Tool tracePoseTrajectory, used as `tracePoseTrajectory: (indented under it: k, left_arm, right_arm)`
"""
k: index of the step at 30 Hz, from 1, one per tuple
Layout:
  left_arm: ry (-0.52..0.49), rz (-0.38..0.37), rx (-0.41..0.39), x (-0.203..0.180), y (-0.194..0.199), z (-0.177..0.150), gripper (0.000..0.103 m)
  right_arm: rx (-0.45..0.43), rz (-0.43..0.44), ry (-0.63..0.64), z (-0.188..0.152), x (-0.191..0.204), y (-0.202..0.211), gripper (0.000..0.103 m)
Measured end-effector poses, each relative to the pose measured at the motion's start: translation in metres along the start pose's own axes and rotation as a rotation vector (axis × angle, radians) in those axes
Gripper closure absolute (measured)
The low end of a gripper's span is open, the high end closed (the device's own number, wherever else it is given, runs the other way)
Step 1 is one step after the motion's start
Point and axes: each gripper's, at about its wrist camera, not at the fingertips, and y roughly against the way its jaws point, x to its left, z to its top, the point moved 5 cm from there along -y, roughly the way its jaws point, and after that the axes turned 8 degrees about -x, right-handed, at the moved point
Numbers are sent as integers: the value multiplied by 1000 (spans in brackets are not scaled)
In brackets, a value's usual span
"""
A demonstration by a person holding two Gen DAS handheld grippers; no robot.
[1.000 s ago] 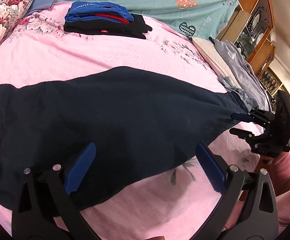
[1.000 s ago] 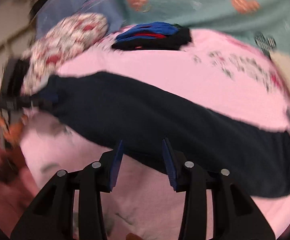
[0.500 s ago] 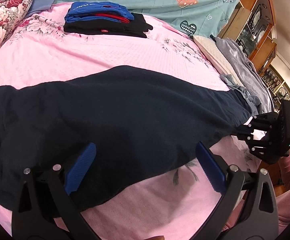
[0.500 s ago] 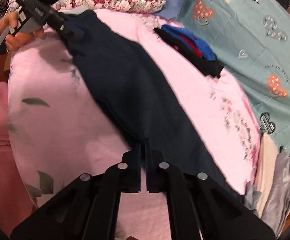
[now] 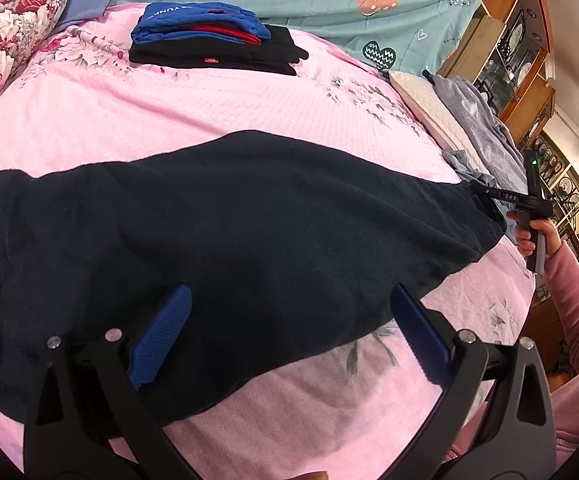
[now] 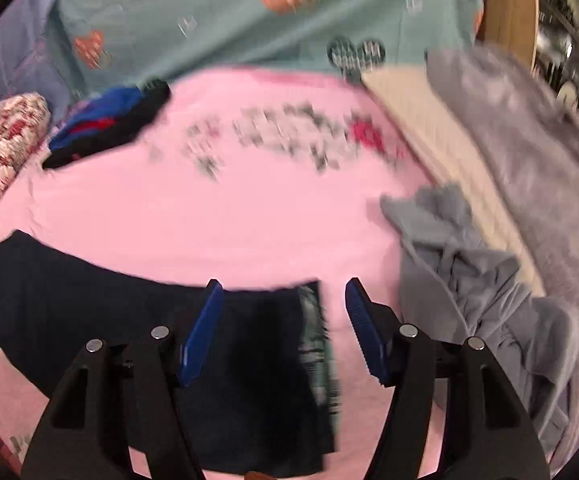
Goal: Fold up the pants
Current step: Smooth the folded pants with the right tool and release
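Observation:
Dark navy pants [image 5: 229,232] lie flat across the pink bedspread [image 5: 169,108], waistband at the left, leg ends at the right. My left gripper [image 5: 289,328] is open and empty, hovering over the pants' near edge. In the right wrist view my right gripper [image 6: 283,328] is open over the leg-end hem of the pants [image 6: 249,360]; the picture is blurred. In the left wrist view the right gripper [image 5: 485,194] sits at the far right end of the pants, held by a hand in a pink sleeve.
A stack of folded blue, red and black clothes [image 5: 209,44] lies at the back of the bed. A floral pillow [image 5: 5,40] is at the left. Grey garments [image 6: 481,272] and a cream pillow [image 5: 421,96] lie on the right. Wooden shelves [image 5: 517,48] stand beyond.
My right gripper was shut on the pants' leg end half a second ago; it has opened and swung to face the hem. The left gripper stayed open in place.

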Motion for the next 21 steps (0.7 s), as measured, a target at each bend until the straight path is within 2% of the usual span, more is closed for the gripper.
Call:
tracePoseTrajectory:
  k: [3,4,5,7,9,11,12,15,16,18,19,21]
  left_arm:
    - [-7,16,7,-1,-1,0,2]
    - [-7,23,10,-1,-2,0,2]
    - [-3,30,9,-2,-2,1,2]
    - [26,18,-2,-4,-1,5,2]
    - [50,-24,-10,-9,-3,7,2]
    - [39,-8,8,-12,-10,6,2]
    - [26,6,23,-13,-13,4,2]
    - [-2,25,34,-15,-14,2,2]
    - [-8,29,30,-16,-13,2,2]
    - [-16,55,29,-17,-10,3,2]
    - [-20,62,25,-20,-10,5,2]
    - [-40,39,-3,-33,-8,13,2]
  right_arm:
    - [88,66,-34,-16,-7,-24,39]
    - [98,84,-32,-21,-4,-26,50]
    - [113,104,-15,-24,1,-29,70]
    - [102,93,30,-22,18,-23,89]
    - [49,36,106,-8,25,-9,91]
    - [-43,19,126,9,23,2,91]
    - [-58,12,128,13,18,1,91]
    - [22,1,130,0,8,-34,88]
    - [60,-21,144,-10,5,-47,84]
    - [51,-29,97,-7,-3,-45,61]
    - [41,-75,60,-2,-10,-37,44]
    - [-1,-134,-24,9,-19,-17,44]
